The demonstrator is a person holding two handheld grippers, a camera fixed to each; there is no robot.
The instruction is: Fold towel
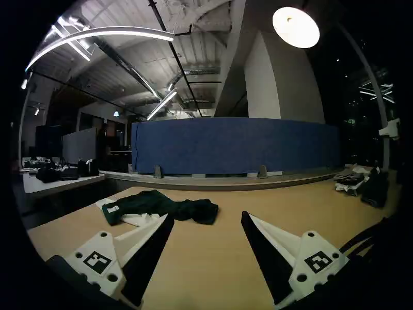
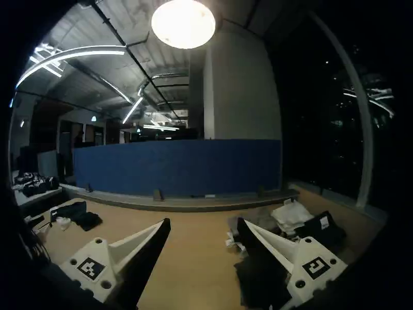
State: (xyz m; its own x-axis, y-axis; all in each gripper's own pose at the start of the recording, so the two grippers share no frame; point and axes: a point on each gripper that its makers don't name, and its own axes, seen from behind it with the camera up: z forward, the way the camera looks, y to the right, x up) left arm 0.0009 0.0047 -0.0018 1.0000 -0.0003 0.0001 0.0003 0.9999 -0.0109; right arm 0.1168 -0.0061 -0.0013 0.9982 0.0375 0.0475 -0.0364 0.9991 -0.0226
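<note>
Currently both tools are unloaded. My left gripper (image 1: 206, 214) has its jaws spread wide with nothing between them, and its fingers point low over the table (image 1: 217, 268). My right gripper (image 2: 204, 220) is likewise wide open and holds nothing.

Location of the work item: in the left gripper view, the towel (image 1: 160, 206) lies crumpled on the table, ahead of the left finger and slightly to that side, with a white tag showing near its left end. Pale fabric shows beneath its near edge; I cannot tell whether that belongs to the towel. In the right gripper view, a dark bundle (image 2: 77, 214) far to the left is, in my judgement, the same towel.

Reason for the posture: open jaws held low and forward suit an approach, since a corner must pass between the fingers before they can close on it.

Task status, as judged: folding not yet started; the towel is bunched and needs spreading flat first.

Caution: a stack of cloths (image 2: 302, 217) sits just beside the right finger, and a dark cloth (image 2: 258, 281) lies under it. Keep the right tool clear of these so they are not snagged.
</note>
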